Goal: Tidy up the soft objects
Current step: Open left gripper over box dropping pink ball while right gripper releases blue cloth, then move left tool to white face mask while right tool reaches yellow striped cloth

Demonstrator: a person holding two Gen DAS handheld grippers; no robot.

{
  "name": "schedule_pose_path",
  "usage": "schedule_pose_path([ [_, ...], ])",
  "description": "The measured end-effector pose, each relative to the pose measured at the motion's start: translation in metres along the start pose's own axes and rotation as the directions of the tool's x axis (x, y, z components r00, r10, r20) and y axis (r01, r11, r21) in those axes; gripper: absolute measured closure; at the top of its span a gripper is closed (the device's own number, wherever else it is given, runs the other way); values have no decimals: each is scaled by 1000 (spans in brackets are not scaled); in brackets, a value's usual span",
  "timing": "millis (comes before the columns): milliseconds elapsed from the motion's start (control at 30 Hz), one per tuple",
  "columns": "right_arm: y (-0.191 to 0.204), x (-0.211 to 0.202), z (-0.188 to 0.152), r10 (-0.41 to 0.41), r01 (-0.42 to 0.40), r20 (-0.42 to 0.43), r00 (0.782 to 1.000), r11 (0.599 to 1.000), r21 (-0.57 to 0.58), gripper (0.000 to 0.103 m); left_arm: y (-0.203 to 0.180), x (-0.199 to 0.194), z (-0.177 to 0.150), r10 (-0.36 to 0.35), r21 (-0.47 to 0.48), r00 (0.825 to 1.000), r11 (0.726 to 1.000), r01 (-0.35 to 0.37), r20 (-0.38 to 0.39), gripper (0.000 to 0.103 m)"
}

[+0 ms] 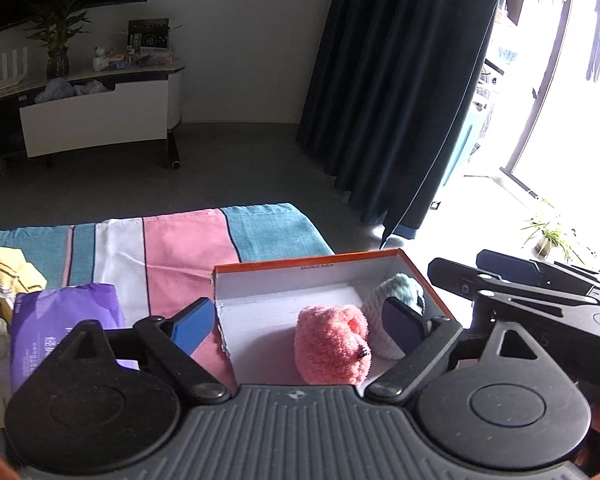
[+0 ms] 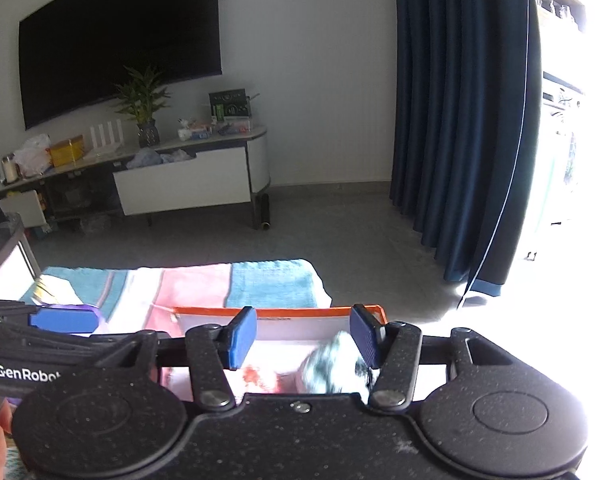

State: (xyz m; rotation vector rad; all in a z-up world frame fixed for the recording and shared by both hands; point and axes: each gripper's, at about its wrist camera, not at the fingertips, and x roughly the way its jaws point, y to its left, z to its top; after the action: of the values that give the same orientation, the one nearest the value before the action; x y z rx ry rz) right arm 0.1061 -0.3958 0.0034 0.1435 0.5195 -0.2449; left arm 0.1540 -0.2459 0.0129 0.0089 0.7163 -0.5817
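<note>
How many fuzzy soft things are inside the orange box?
2. The pink fluffy one sits near the middle of the box; the white-and-teal one is beside it on the right. More could hide behind the claws.

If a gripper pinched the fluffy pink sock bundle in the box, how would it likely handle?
The pink sock bundle looks plush and rolled, so it would probably squash and feel light. Its fuzzy surface should give grip rather than slip. Pushed, it would likely slide or tumble softly against the white-and-teal bundle beside it.
</note>
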Motion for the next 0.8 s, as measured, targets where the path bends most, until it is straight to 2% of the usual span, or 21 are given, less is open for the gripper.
schedule_pose_path([
  [267, 34, -17, 1, 61, -61, 0, 998, 998, -32, 36, 12, -34, -5, 117, 24, 993, 993, -117, 13, 4],
  [800, 125, -19, -3, 207, -209, -37, 978, 973, -102, 36, 80, -93, -20, 234, -95, 972, 968, -230, 27, 3],
])
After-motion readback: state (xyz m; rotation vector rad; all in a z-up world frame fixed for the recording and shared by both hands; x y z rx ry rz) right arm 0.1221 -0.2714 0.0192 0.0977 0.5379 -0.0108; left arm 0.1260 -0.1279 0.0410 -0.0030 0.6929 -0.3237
